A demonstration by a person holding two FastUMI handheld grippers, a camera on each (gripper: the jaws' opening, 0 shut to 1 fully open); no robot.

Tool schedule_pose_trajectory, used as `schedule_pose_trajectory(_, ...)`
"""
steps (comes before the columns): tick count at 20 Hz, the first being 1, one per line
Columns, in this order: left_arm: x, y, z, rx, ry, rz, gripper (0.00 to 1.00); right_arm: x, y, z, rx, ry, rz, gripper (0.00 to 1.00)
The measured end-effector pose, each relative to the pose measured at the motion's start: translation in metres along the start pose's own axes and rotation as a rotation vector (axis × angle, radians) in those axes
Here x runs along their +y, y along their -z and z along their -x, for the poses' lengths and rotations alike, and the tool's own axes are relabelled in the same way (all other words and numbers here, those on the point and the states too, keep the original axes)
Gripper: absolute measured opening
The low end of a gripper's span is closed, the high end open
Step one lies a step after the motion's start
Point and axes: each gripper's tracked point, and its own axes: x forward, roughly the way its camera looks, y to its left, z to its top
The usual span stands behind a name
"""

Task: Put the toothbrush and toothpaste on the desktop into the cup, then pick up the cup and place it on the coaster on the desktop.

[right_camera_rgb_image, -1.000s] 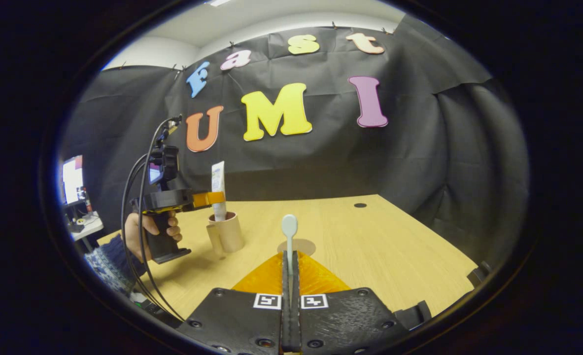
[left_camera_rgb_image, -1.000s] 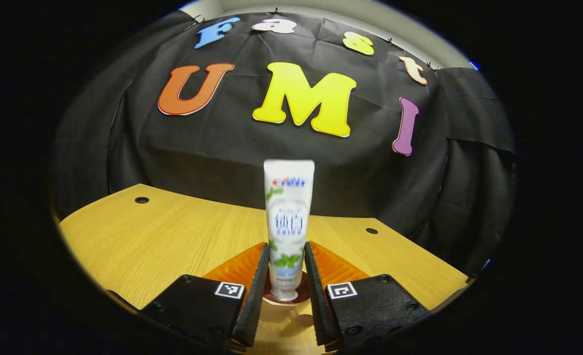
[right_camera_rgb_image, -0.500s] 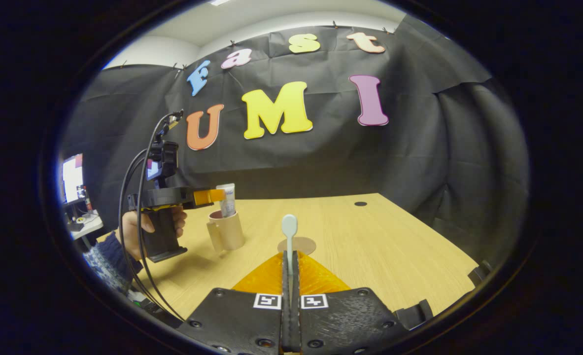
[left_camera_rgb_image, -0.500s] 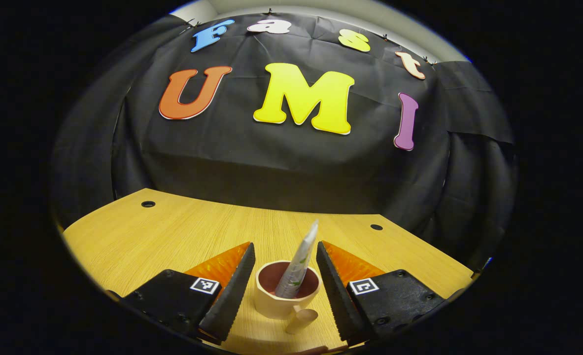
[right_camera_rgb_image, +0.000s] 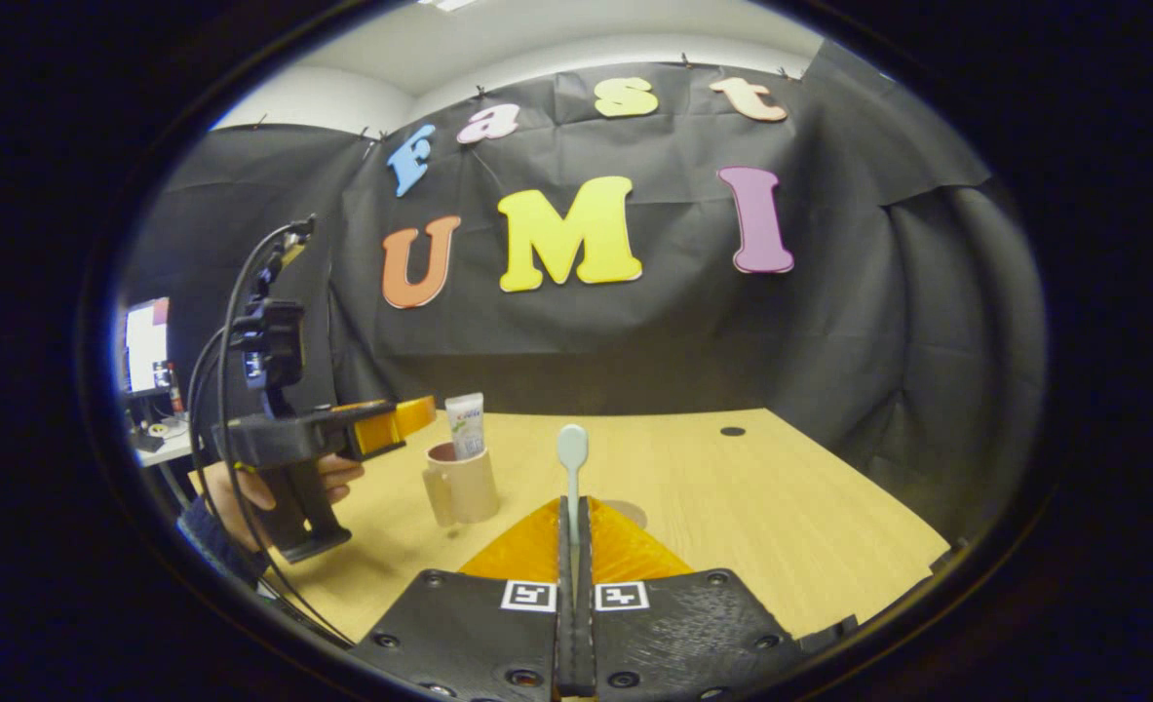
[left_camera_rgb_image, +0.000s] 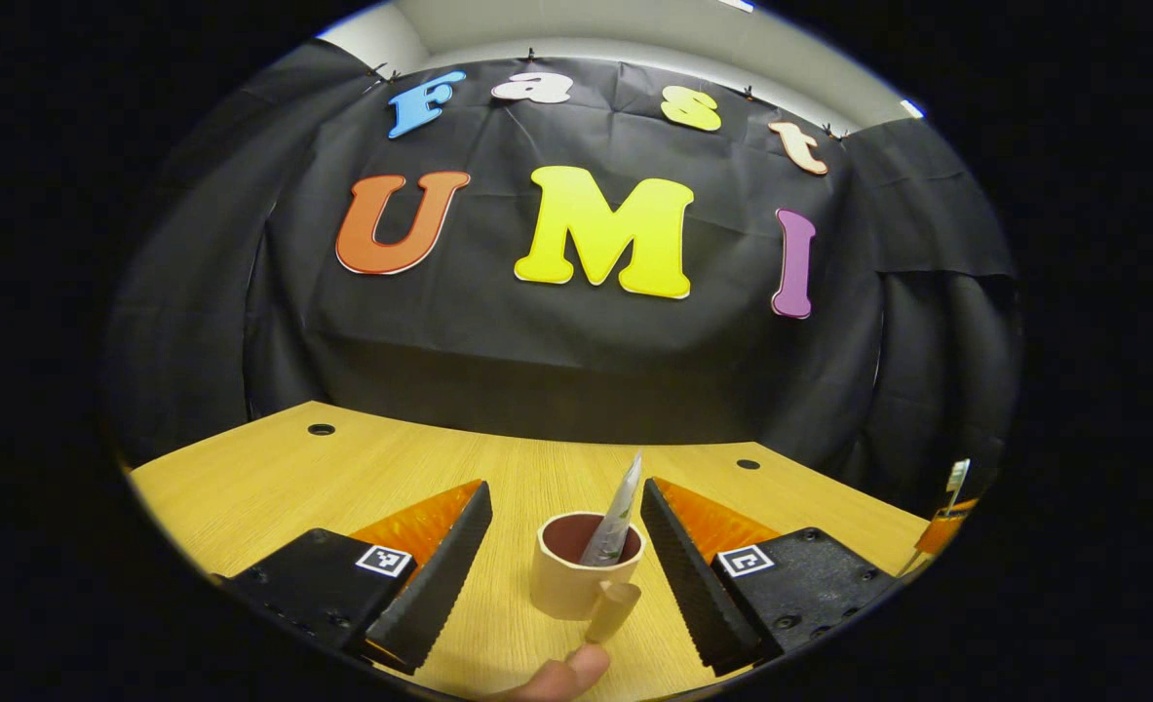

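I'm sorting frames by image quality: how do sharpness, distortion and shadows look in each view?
Left gripper view: cup and toothpaste sharp; fisheye bows the desk edge; a fingertip at the bottom is soft. Right gripper view: toothbrush crisp, the cup's shadow faint, wall bulging outward.

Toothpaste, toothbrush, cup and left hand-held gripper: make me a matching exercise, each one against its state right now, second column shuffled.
Things:
1. toothpaste
2. toothbrush
3. cup
4. left hand-held gripper

States:
A. open, fingers either side of the cup
B. clamped in the right hand-held gripper
C. leaning inside the cup
D. standing on the desk, off the coaster

Pairs: 1-C, 2-B, 3-D, 4-A
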Motion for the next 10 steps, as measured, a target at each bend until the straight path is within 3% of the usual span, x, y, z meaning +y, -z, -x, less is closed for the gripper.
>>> schedule_pose_trajectory(10,0.014,0.032,0.034,0.055,0.058,0.018,0.98,0.091,-0.083,-0.083,-0.086,-0.157,0.017,0.0)
